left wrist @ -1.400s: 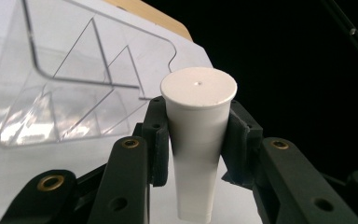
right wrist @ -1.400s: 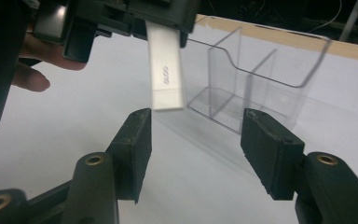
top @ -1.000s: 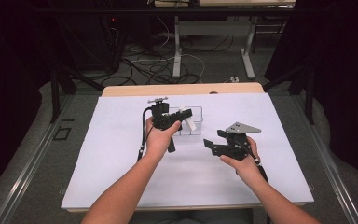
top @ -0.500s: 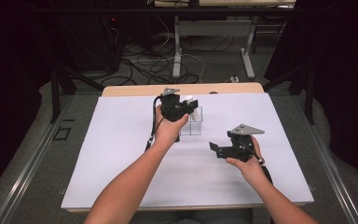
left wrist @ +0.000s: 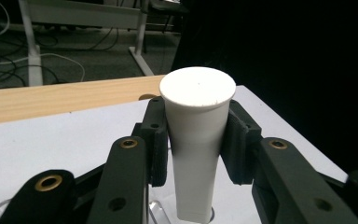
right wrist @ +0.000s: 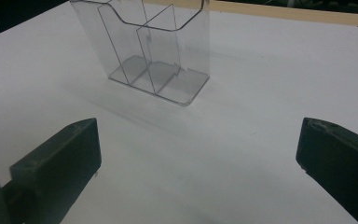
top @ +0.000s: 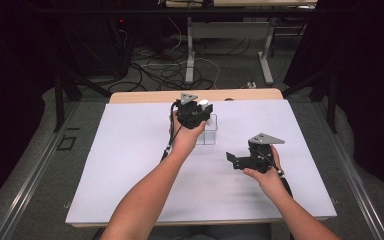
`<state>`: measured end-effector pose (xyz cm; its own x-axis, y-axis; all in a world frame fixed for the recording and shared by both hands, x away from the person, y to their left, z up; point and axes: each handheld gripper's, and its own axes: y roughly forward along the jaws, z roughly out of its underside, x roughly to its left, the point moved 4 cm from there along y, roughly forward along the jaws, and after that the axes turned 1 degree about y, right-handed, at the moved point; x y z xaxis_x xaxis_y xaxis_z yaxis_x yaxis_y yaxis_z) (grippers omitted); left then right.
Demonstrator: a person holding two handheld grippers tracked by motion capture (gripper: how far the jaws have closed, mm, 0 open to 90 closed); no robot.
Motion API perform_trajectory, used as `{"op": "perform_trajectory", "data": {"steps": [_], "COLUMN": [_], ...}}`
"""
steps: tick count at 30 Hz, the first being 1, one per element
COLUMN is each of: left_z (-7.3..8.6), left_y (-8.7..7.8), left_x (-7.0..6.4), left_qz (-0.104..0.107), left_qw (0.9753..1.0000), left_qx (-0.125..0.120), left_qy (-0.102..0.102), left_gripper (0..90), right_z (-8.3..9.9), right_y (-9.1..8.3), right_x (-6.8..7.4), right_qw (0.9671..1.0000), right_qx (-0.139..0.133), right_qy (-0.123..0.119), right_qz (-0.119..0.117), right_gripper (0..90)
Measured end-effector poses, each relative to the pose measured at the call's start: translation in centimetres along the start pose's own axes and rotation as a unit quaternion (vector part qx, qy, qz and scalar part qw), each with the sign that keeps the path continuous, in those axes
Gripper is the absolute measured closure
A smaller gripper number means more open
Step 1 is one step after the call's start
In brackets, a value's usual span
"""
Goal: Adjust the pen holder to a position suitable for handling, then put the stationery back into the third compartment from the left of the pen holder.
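The left claw [left wrist: 193, 144] pinches a white tube [left wrist: 196, 140] upright, cap up, just over the clear organizer [right wrist: 151, 51] beneath it; lowered off-line, it could catch a divider, while the right claw [right wrist: 198, 163] gapes wide nearby.

Dark room, cables [top: 165, 70] on floor

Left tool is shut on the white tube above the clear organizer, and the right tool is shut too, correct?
Not quite. The left tool is shut on the white tube above the clear organizer, but the right tool is open: the right gripper view shows its jaws wide apart with only the white table cover between them.
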<state>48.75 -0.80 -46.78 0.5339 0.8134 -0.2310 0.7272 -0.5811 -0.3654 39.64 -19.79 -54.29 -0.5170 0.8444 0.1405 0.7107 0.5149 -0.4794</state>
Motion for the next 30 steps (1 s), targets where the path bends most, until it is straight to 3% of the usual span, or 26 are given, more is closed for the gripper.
{"op": "perform_trajectory", "data": {"steps": [3, 15, 30], "left_z": [0.2, 1.1, 3.2], "left_y": [0.3, 1.4, 2.6], "left_x": [0.0, -0.1, 0.3], "left_qz": [-0.008, -0.02, -0.03], "left_qw": [0.9999, 0.9997, 0.9992], "left_qx": [0.001, -0.002, 0.018], "left_qy": [0.009, 0.014, 0.02], "left_gripper": [66.5, 66.5, 66.5], "right_z": [0.0, 0.3, 0.4], "right_y": [0.0, 0.2, 0.6], "right_x": [-0.1, -0.3, -0.4], "right_qw": [1.0, 0.9999, 0.9998], "right_qx": [0.001, 0.006, 0.009], "right_qy": [0.004, 0.008, 0.017], "right_qz": [0.004, 0.004, -0.006], "right_gripper": [0.0, 0.0, 0.0]}}
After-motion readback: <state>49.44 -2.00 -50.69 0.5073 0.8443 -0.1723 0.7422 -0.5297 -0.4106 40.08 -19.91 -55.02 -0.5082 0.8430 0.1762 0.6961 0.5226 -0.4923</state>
